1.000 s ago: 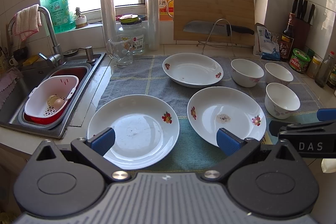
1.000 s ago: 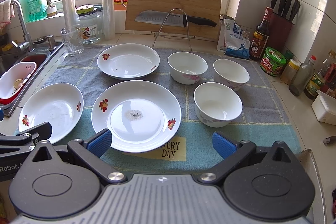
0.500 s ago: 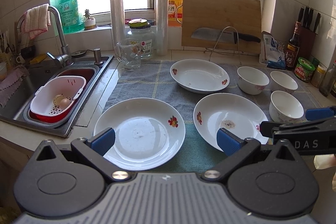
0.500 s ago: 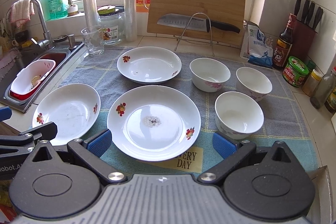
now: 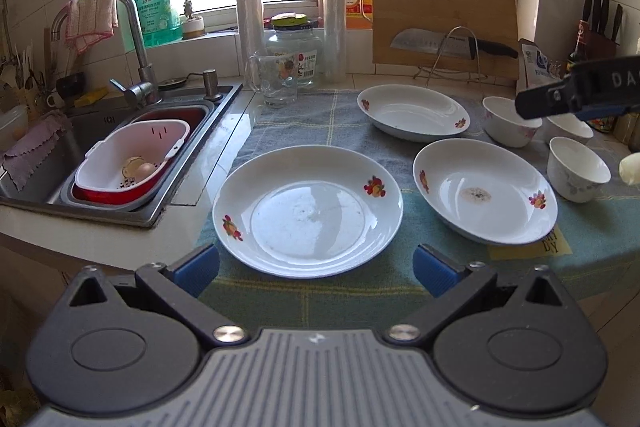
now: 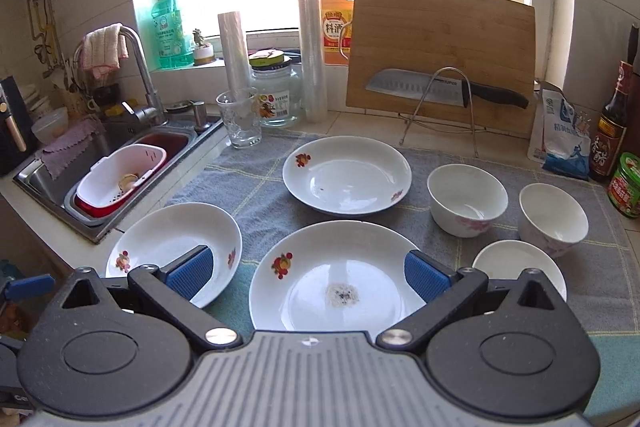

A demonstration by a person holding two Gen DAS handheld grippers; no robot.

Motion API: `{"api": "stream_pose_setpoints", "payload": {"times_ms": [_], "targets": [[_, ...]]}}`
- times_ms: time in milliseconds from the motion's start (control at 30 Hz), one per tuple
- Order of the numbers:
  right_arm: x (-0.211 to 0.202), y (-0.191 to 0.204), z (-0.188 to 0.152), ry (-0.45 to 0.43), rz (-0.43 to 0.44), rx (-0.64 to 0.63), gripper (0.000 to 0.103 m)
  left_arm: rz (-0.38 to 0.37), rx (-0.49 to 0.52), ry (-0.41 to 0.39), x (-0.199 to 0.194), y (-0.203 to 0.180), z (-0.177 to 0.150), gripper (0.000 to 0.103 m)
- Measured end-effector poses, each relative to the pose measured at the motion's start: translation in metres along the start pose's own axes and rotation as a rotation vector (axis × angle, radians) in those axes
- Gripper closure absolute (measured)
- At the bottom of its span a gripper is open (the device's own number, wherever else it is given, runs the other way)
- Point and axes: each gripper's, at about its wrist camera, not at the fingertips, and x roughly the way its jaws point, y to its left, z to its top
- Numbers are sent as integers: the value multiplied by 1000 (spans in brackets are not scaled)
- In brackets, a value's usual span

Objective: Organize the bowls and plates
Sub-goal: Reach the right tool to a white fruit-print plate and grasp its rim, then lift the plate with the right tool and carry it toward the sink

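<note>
Three white flowered plates lie on a towel: the near-left plate (image 5: 308,211) (image 6: 176,247), the near-middle plate (image 5: 484,191) (image 6: 340,279) with a brown stain, and the far plate (image 5: 414,113) (image 6: 346,175). Three white bowls stand to the right: far-left bowl (image 6: 466,199) (image 5: 506,123), far-right bowl (image 6: 554,219), near bowl (image 6: 516,263) (image 5: 578,171). My left gripper (image 5: 316,269) is open, just in front of the near-left plate. My right gripper (image 6: 306,273) is open above the stained plate's near part and holds nothing.
A sink (image 5: 52,163) with a white-and-red colander (image 5: 132,163) lies left. A glass (image 6: 240,123), a jar (image 6: 276,95), plastic rolls, a cutting board (image 6: 440,55) and a knife on a wire stand (image 6: 444,91) line the back. Bottles and a sachet (image 6: 564,135) stand at the right.
Both grippers have risen and moved; the right one has advanced over the stained plate and now shows higher in the left view. The dishes have not moved. Both stay open.
</note>
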Motion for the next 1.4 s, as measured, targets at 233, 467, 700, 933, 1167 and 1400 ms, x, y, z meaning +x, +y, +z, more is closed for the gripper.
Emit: {"api": "stream_pose_setpoints", "payload": {"times_ms": [233, 467, 700, 933, 1167, 1400], "targets": [[19, 12, 10, 15, 32, -20, 0, -24, 37, 48, 43, 18, -20, 1], [36, 20, 20, 49, 30, -31, 0, -81, 53, 52, 76, 30, -23, 1], [64, 35, 33, 53, 93, -80, 0, -141, 74, 44, 92, 33, -21, 1], [113, 52, 42, 139, 268, -160, 0, -149, 96, 33, 98, 33, -22, 0], [177, 67, 49, 294, 346, -221, 0, -147, 100, 35, 100, 34, -20, 0], [218, 83, 54, 391, 444, -353, 0, -162, 110, 42, 102, 37, -18, 0]]}}
